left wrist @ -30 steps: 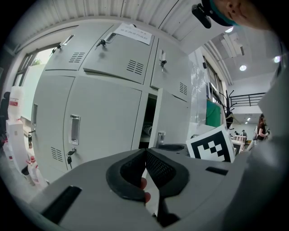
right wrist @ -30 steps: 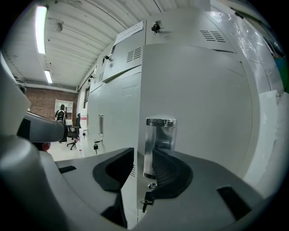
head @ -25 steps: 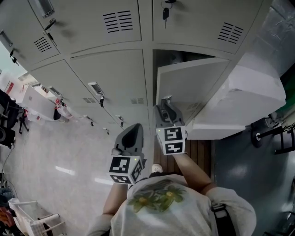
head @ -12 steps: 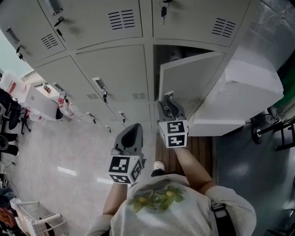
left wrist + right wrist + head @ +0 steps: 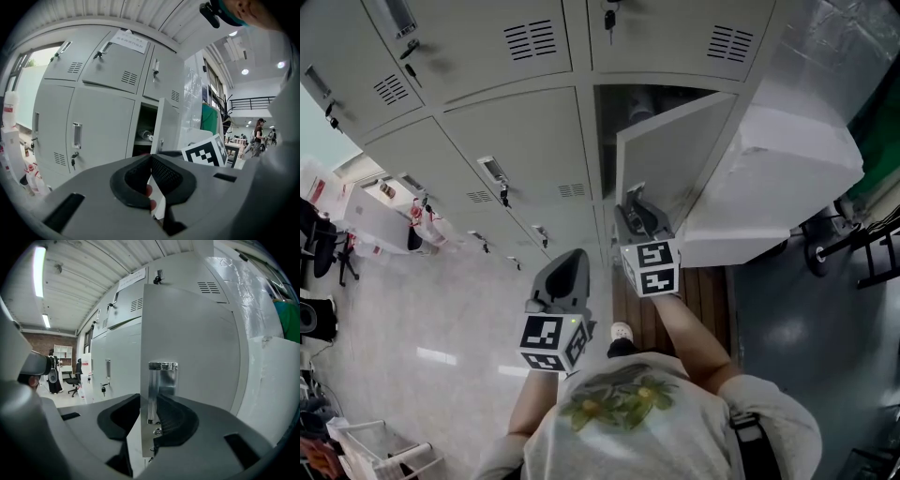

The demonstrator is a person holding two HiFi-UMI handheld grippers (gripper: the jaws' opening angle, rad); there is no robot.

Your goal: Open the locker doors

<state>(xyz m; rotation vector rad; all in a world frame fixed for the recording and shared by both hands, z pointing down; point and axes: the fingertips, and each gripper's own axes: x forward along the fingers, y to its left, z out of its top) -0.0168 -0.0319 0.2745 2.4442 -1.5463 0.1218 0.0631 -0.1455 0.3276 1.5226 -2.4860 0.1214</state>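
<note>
The upright door [image 5: 675,155] stands ajar from the lockers [image 5: 506,141], free edge outward. The fingers of the right gripper [image 5: 636,199] clamp that edge at the handle [image 5: 161,380]; those of the left gripper [image 5: 574,262] meet, empty.

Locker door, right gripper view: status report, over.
Right gripper shut on the locker door free edge, by the handle. Left gripper shut, empty, off the lockers. Door partly open; white block on hinge side may limit swing.

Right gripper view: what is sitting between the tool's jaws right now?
The free edge of the open locker door, at its metal handle, stands between the jaws of the right tool, nothing else. The right gripper view shows this.
</note>
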